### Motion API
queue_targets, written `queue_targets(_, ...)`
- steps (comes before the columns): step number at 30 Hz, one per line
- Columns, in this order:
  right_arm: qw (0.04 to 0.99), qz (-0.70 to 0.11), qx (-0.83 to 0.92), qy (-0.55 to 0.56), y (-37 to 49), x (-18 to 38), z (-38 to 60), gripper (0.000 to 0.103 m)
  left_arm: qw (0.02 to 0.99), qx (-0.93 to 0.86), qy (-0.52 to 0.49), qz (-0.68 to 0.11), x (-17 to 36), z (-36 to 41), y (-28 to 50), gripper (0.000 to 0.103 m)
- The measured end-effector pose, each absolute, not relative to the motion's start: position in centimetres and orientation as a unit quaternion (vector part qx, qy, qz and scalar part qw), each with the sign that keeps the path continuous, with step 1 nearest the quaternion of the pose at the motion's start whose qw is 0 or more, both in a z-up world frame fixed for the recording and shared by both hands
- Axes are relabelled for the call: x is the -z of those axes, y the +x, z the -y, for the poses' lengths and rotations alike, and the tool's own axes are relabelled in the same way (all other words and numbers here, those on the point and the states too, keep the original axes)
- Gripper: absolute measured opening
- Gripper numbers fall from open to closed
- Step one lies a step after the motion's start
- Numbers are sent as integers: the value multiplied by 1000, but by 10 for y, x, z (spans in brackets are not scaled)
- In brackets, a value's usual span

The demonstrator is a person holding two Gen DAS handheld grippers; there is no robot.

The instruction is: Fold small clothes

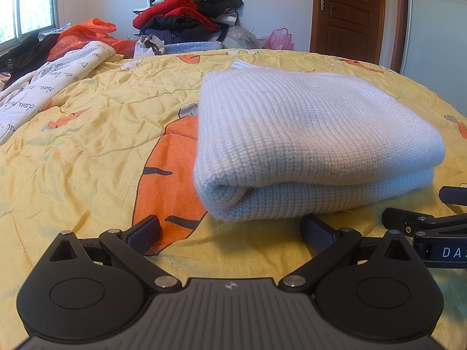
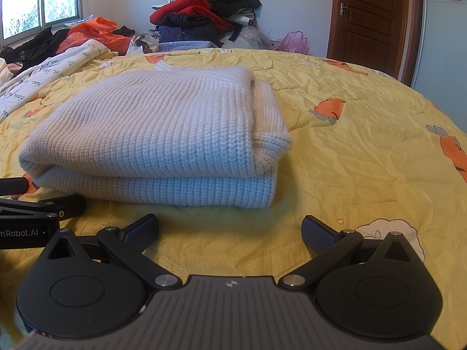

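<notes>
A white knitted sweater lies folded in a thick, neat stack on the yellow carrot-print bedspread. My left gripper rests open just in front of its near left corner, nothing between the fingers. In the right wrist view the same sweater sits ahead and to the left, and my right gripper stands open in front of its near right corner, holding nothing. Each gripper shows at the edge of the other's view: the right gripper, the left gripper.
A tall pile of red, black and dark clothes stands beyond the bed's far edge. An orange plastic bag and a white printed quilt lie at the far left by the window. A pink bag and a brown door are at the far right.
</notes>
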State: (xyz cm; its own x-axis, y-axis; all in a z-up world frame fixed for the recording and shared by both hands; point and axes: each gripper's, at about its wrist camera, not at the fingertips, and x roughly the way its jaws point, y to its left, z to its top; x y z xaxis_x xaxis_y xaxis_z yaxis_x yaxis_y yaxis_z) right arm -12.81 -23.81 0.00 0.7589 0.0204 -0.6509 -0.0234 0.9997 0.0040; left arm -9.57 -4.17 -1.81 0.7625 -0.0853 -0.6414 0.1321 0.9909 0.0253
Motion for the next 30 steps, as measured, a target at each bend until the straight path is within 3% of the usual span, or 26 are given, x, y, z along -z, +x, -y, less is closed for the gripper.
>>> queue_targets(30,927,-373,-31,-6,-128,-11,244,103,927,68,41,-368,11,42,-92,103)
